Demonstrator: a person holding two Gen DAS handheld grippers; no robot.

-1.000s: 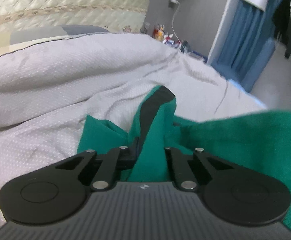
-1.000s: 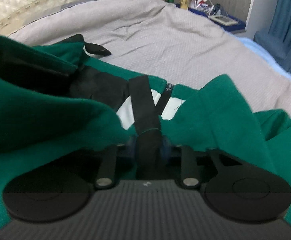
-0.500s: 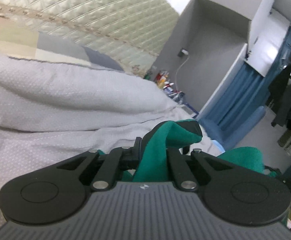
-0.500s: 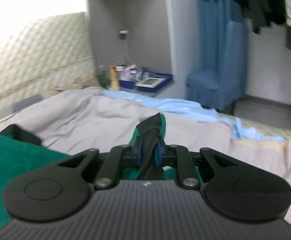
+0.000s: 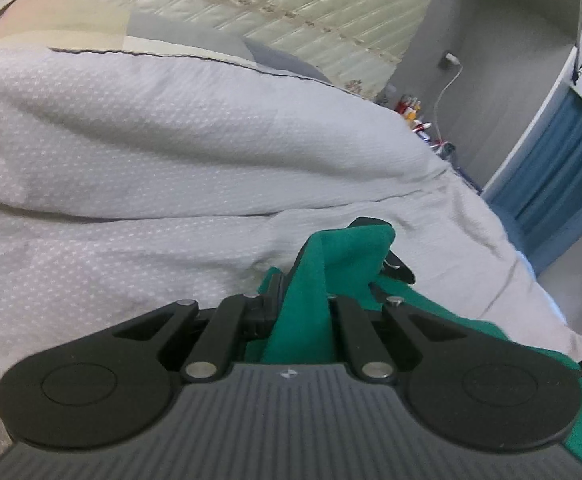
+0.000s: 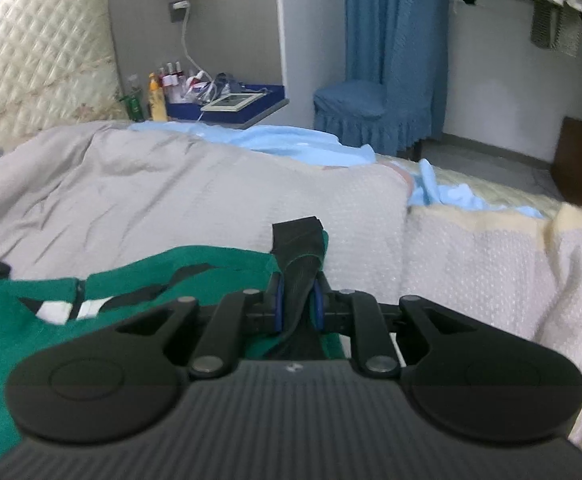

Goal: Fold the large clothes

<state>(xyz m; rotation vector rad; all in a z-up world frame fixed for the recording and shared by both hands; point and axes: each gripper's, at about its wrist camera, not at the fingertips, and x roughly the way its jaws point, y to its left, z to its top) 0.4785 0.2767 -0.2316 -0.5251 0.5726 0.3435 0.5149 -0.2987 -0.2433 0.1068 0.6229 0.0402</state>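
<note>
Two grippers pinch one garment over a wide bed; the bed's grey dotted bedspread (image 5: 179,152) fills most of the left wrist view, heaped in a broad ridge across the frame, and in the right wrist view it lies flatter, creased, reaching back toward the wall; behind it rises a cream quilted headboard (image 5: 291,4), with a beige and grey pillow (image 5: 91,30) showing at the bedspread's upper edge; a light blue sheet (image 6: 291,144) is rumpled along the far side of the bed, and beyond that stand a blue skirted chair (image 6: 375,92) and a blue curtain (image 5: 563,176); dark clothes hang at the top right of the right wrist view.

The green jacket (image 6: 103,296), with black trim and a white panel beside its zip, lies spread on the bedspread to the left of the right gripper, its body mostly flat; in the left wrist view more of the green cloth trails off to the right and below the gripper.

The left gripper (image 5: 303,308) has its jaws clamped on a fold of green fabric that stands up between the fingers and flops over at the top; the right gripper (image 6: 297,304) has its jaws clenched on a black-trimmed edge of the jacket, which sticks up past the blue finger pads (image 6: 275,300).

Smallest, on a blue bedside table (image 6: 247,114), sit bottles (image 6: 157,96) and a picture frame (image 6: 233,101); a white charger cable (image 6: 187,36) hangs from a wall socket.
</note>
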